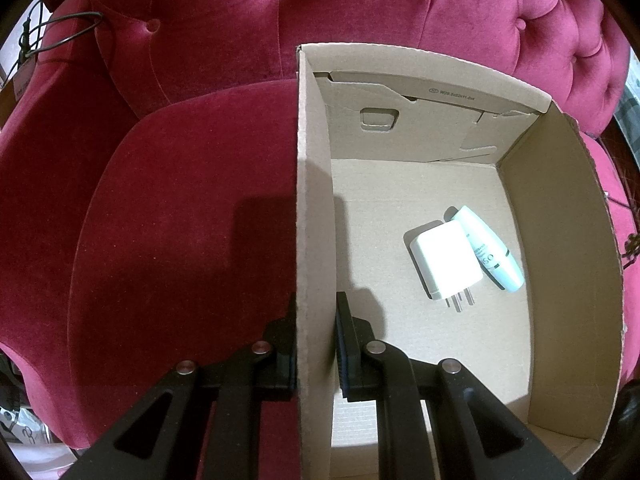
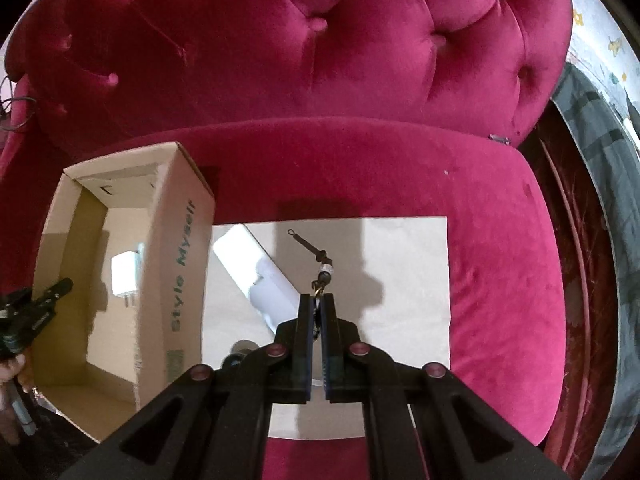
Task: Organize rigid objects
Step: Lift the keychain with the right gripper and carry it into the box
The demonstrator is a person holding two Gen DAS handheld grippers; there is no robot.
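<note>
An open cardboard box [image 1: 316, 200] stands on a red velvet sofa seat [image 1: 180, 220]. My left gripper [image 1: 318, 314] is shut on the box's left wall, one finger outside and one inside. On the box floor lie a white charger plug [image 1: 444, 260] and a pale teal tube [image 1: 488, 248], touching each other. In the right wrist view the same box [image 2: 188, 248] sits at the left with the left gripper [image 2: 40, 308] on its far wall. My right gripper [image 2: 318, 300] is shut on a thin dark trinket [image 2: 310, 248] with a ring at its tip, held above a pale paper sheet [image 2: 400, 280].
A white oblong box [image 2: 256, 276] lies on the paper, partly behind my right fingers. A small grey round thing [image 2: 240, 349] peeks out beside them. The tufted sofa back [image 2: 320, 40] rises behind. A dark cable [image 1: 60, 36] hangs far left; grey cloth [image 2: 600, 168] lies right.
</note>
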